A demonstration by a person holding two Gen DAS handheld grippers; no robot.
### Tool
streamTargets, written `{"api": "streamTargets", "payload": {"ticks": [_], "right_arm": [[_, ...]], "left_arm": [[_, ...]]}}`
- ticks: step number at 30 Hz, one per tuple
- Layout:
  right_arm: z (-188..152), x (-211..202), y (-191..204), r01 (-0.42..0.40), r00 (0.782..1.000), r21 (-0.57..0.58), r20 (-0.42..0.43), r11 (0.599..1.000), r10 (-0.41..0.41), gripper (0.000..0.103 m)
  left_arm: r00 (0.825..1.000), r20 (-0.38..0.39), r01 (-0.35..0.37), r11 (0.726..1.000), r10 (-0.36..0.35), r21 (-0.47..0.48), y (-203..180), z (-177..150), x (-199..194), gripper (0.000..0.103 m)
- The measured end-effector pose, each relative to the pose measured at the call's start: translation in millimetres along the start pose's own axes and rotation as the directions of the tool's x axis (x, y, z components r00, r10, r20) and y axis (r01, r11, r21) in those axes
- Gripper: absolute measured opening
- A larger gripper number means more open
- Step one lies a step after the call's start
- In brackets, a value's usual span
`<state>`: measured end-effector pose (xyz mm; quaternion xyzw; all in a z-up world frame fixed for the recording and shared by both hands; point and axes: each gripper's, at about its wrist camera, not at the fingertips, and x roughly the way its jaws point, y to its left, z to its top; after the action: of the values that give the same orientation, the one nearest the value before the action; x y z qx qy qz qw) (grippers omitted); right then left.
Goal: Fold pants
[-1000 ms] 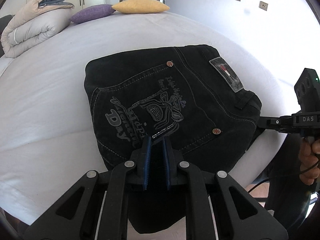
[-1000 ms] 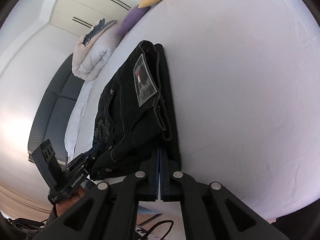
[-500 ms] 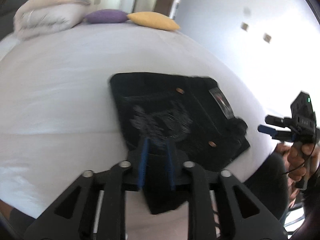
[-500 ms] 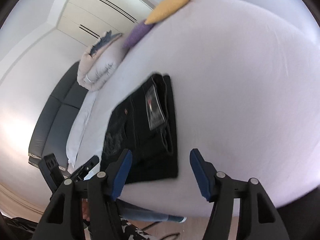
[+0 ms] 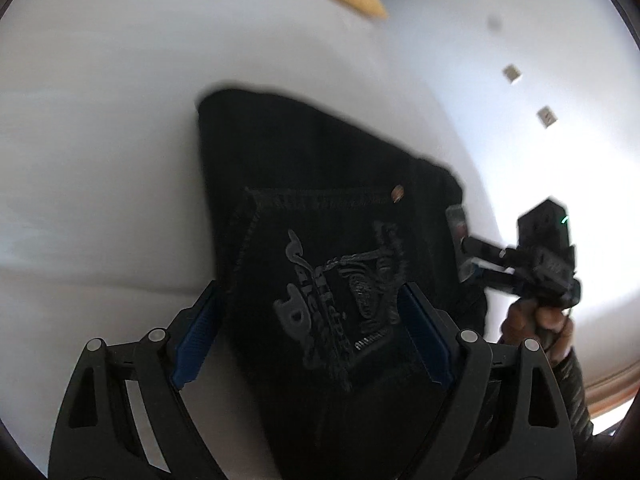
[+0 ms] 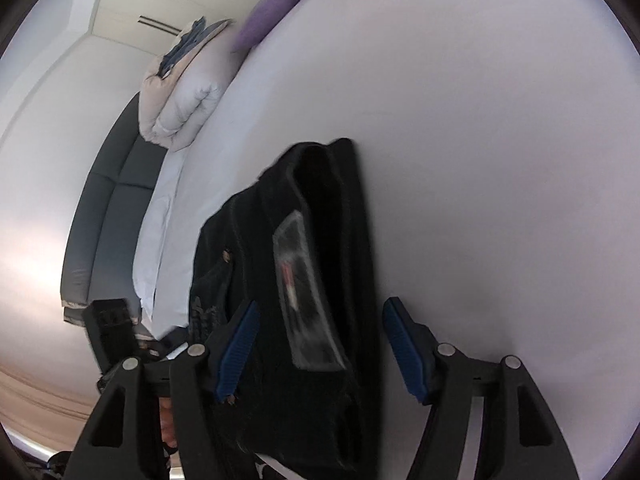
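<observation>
White bedsheet fills both views, and the pants lie on it as a folded black bundle near the bed's edge. From my left gripper, fingers spread wide with nothing between them, I see the back pocket's pale embroidered design and one copper rivet. From my right gripper, fingers equally wide apart and empty, I see the stacked folded edge and the grey waistband patch instead. Only the left view shows my right hand on its handle beside the bundle; only the right view shows the purple pillow, the rolled duvet and a dark sofa. Blur smears the embroidery's lettering, and the bundle's near end is cut off behind my fingers.
</observation>
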<state>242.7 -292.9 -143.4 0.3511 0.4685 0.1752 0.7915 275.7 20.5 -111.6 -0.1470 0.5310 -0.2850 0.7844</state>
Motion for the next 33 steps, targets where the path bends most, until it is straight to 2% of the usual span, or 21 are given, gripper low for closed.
{"api": "streamTargets", "payload": {"ticks": [2, 3, 4, 5, 9, 11, 16, 20, 24, 28, 29, 30, 31, 32, 33], "right_arm": [[3.9, 6.9, 2.4, 0.001, 1.0, -0.01, -0.006, 1.0, -0.001, 0.065], [5.9, 10.6, 3.1, 0.003, 1.0, -0.012, -0.009, 1.0, -0.003, 0.058], [6.9, 14.0, 3.4, 0.01, 1.0, -0.012, -0.013, 1.0, -0.01, 0.054], [7.2, 17.9, 3.9, 0.018, 1.0, -0.012, -0.018, 1.0, -0.018, 0.043], [6.1, 19.4, 12.9, 0.05, 0.999, -0.058, 0.004, 0.997, -0.049, 0.025], [4.5, 11.6, 21.9, 0.046, 0.999, -0.073, 0.023, 0.996, -0.044, 0.021], [20.6, -23.5, 57.0, 0.011, 0.995, -0.159, 0.103, 0.987, 0.006, 0.02], [61.8, -36.1, 54.3, -0.008, 0.989, -0.163, 0.147, 0.987, 0.032, 0.02], [100.3, -18.8, 31.4, -0.005, 0.988, -0.131, 0.15, 0.991, 0.025, 0.02], [124.0, 12.6, -10.0, 0.018, 0.992, -0.059, 0.122, 0.998, -0.01, 0.02], [126.5, 20.4, -18.0, 0.028, 0.994, -0.042, 0.109, 0.999, -0.024, 0.021], [128.3, 27.9, -29.0, 0.036, 0.995, -0.021, 0.095, 0.999, -0.033, 0.028], [129.0, 32.9, -40.1, 0.031, 0.996, 0.004, 0.086, 1.0, -0.032, 0.032], [129.1, 34.6, -46.6, 0.006, 0.996, 0.015, 0.089, 1.0, -0.007, 0.033], [127.4, 33.2, -52.2, -0.027, 0.995, 0.012, 0.1, 1.0, 0.025, 0.033]], "left_arm": [[1.0, -0.002, -0.019, 0.999, 0.019, 0.029, -3.3, 5.6, 9.4, 0.083], [1.0, -0.003, -0.027, 0.999, 0.027, 0.033, -4.9, 8.5, 11.5, 0.078], [0.999, -0.004, -0.038, 0.999, 0.038, 0.03, -4.6, 11.4, 12.3, 0.066], [0.999, -0.007, -0.045, 0.999, 0.045, 0.028, -4.2, 14.2, 13.4, 0.057], [0.998, -0.014, -0.053, 0.996, 0.055, 0.075, -8.7, 20.9, 8.3, 0.033], [0.997, -0.008, -0.07, 0.991, 0.072, 0.111, -18.8, 24.9, 0.7, 0.025], [0.994, 0.091, -0.082, 0.97, 0.062, 0.228, -56.4, 58.6, -29.5, 0.023], [0.989, 0.138, -0.094, 0.953, 0.056, 0.289, -67.5, 98.1, -32.1, 0.023], [0.987, 0.131, -0.125, 0.942, 0.088, 0.312, -62.1, 133.8, -2.7, 0.023], [0.989, 0.079, -0.141, 0.949, 0.124, 0.281, -44.9, 160.0, 50.0, 0.023], [0.987, 0.066, -0.157, 0.948, 0.144, 0.276, -37.6, 161.0, 62.1, 0.025], [0.987, 0.058, -0.162, 0.95, 0.152, 0.267, -31.9, 159.9, 70.3, 0.027], [0.986, 0.061, -0.164, 0.954, 0.154, 0.251, -25.1, 157.8, 76.2, 0.033], [0.986, 0.07, -0.165, 0.956, 0.153, 0.243, -21.5, 156.6, 78.1, 0.043], [0.985, 0.083, -0.168, 0.958, 0.152, 0.234, -17.5, 156.0, 78.8, 0.047]]}}
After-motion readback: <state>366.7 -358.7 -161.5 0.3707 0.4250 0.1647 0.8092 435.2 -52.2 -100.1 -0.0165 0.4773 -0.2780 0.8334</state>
